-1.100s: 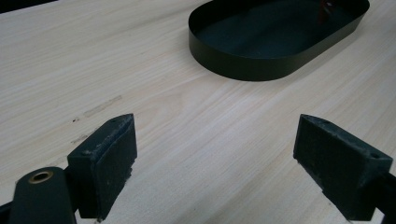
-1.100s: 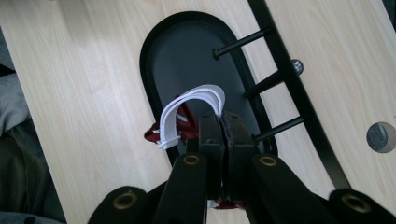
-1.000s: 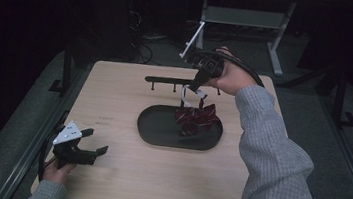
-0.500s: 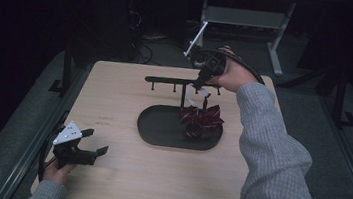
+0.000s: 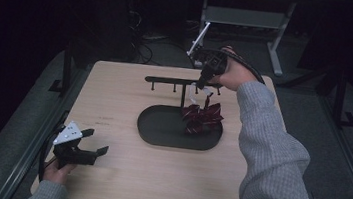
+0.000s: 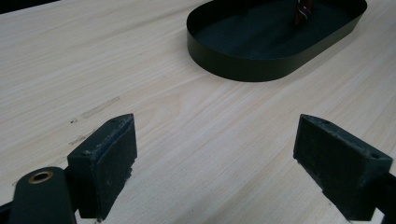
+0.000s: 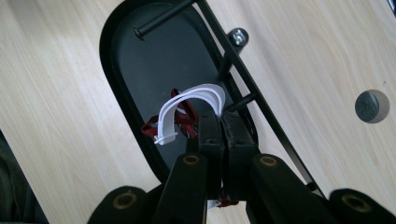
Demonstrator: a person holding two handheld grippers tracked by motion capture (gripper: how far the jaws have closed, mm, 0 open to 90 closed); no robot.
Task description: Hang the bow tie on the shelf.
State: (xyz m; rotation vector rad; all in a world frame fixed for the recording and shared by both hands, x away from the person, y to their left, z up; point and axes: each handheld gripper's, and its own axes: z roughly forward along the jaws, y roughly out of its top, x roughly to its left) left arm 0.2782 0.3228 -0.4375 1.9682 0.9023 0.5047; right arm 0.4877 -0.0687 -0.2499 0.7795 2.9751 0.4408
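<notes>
Lifted since earlier, bow tie (image 5: pixel 201 117) hangs from right hand-held gripper (image 5: pixel 203 85).

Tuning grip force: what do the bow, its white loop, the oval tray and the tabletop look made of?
Bow: dark red patterned fabric, soft folds, probably woven.
White loop: thin flexible strap, elastic or plastic; unclear which. The right gripper is shut on it.
Oval tray: thin matte black sheet, likely painted metal.
Tabletop: pale wood grain, possibly laminate.
</notes>
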